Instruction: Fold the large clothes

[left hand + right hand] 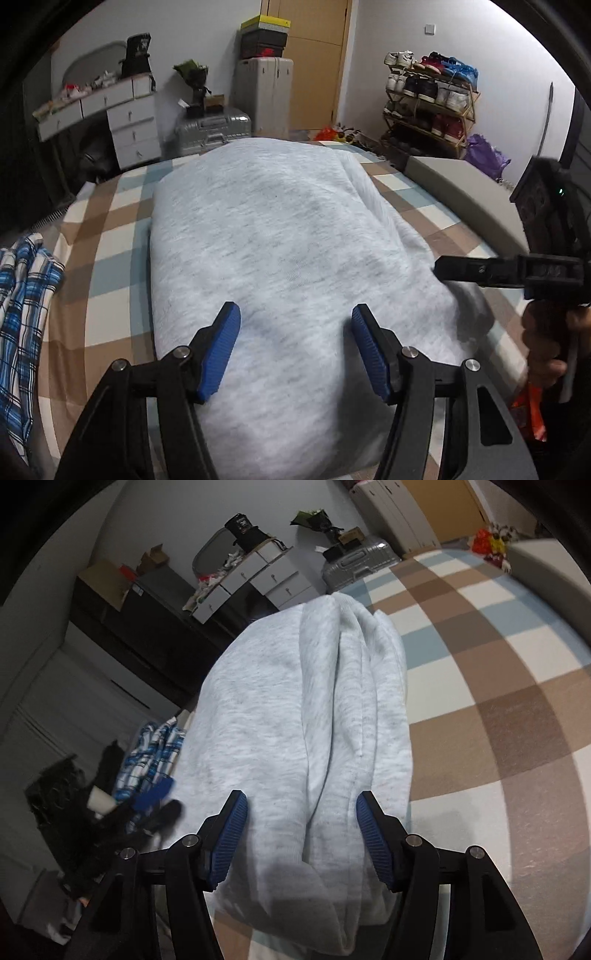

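**Grey garment folded on the checked bed, both grippers open above it**

Folded into a long thick bundle, a light grey sweatshirt lying down the centre of the left wrist frame on a bed with a brown, white and pale blue checked cover. Left gripper at lower centre, blue pads spread about halfway, fabric showing between them but pressed by neither, nothing gripped. Right gripper reaching in from the right edge of that frame, tip at the bundle's right side, with a hand on its handle at lower right.

In the right wrist frame, the same sweatshirt running from centre to bottom, stacked folds along its right side. Right gripper at lower centre, jaws about half open, straddling the cloth without clamping it. Blue plaid shirt crumpled at the left edge of the left wrist frame
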`<state>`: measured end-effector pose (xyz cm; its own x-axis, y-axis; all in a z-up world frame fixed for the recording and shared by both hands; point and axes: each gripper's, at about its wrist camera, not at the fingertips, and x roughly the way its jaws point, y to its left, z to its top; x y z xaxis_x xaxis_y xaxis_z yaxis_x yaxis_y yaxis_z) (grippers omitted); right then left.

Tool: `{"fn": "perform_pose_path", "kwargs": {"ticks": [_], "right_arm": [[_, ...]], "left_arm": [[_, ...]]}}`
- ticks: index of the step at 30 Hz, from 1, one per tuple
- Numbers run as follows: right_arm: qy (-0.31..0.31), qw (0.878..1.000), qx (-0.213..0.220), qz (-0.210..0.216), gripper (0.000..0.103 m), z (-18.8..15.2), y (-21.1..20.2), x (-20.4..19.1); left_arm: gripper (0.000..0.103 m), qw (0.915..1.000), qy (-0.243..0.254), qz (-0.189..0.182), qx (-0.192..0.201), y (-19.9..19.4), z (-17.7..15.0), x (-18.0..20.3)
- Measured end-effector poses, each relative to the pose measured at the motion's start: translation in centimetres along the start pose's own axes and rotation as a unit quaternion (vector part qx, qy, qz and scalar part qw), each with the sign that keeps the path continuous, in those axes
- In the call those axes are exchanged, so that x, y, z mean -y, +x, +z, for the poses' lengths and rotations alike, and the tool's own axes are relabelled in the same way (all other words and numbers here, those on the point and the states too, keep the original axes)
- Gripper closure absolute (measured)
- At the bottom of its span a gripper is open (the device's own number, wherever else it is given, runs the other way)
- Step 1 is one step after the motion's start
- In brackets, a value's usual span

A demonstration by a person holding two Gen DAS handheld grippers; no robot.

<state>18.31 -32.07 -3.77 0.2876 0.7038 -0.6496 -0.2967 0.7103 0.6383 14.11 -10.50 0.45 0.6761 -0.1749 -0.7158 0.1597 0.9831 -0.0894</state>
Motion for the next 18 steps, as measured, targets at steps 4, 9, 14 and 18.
{"fn": "perform_pose_path", "kwargs": {"ticks": [4, 9, 14, 18], "right_arm": [[-0.007, 0.999, 0.024, -0.023, 0.044, 0.4, -1.2, -1.1], [-0.049, 0.998, 0.028, 0.004, 0.042, 2.2, -0.5, -2.8], [0.037, 0.998, -0.037, 0.036, 0.049, 2.7, 4.7, 0.4], [0.057, 0.996, -0.005, 0.073, 0.094, 3.0, 4.2, 0.9]], "left_arm": [[0.044, 0.9998, 0.013, 0.009, -0.007, 0.3, 0.1, 0.4], [0.038, 0.9996, 0.018, 0.018, -0.011, 0.5, 0.0, 1.1], [0.037, 0.9985, 0.038, 0.037, -0.011, 0.1, -0.6, 1.9], [0.037, 0.9986, 0.037, 0.037, -0.011, 0.1, -0.5, 1.8]]}}
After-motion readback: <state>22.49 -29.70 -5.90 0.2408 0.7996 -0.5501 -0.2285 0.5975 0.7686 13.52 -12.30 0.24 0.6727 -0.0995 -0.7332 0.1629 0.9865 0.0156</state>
